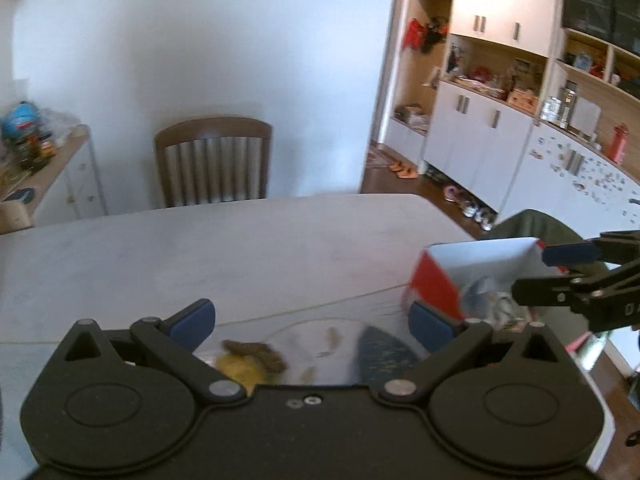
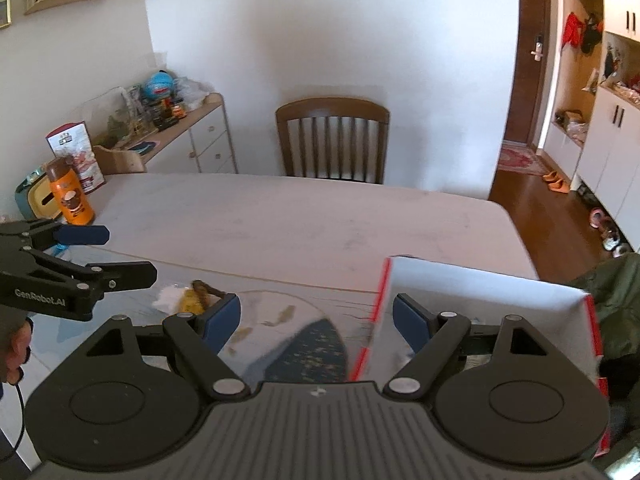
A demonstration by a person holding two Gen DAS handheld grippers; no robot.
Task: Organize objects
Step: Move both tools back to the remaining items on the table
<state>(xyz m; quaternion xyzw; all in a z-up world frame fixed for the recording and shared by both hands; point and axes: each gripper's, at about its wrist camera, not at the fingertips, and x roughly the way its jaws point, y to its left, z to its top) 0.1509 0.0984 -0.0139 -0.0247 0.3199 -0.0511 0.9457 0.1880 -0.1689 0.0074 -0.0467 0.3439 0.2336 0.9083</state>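
Both claws stood released and empty; the left gripper (image 1: pixel 311 326) hung above the yellow-brown scrap (image 1: pixel 250 362); the right gripper (image 2: pixel 316 322) straddled the red-and-white box's (image 2: pixel 480 292) wall, presumably to steady it for loading.

The left tongs' (image 1: pixel 310 320) body hid part of the yellow-brown lump (image 1: pixel 250 360) on the bench (image 1: pixel 200 248). The red-and-white box's (image 1: pixel 480 272) contents beside them were blurred beyond telling.

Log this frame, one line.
left gripper: open, empty | right gripper: open, empty | red-and-white cardboard box: open, on table | yellow-brown soft item: on table
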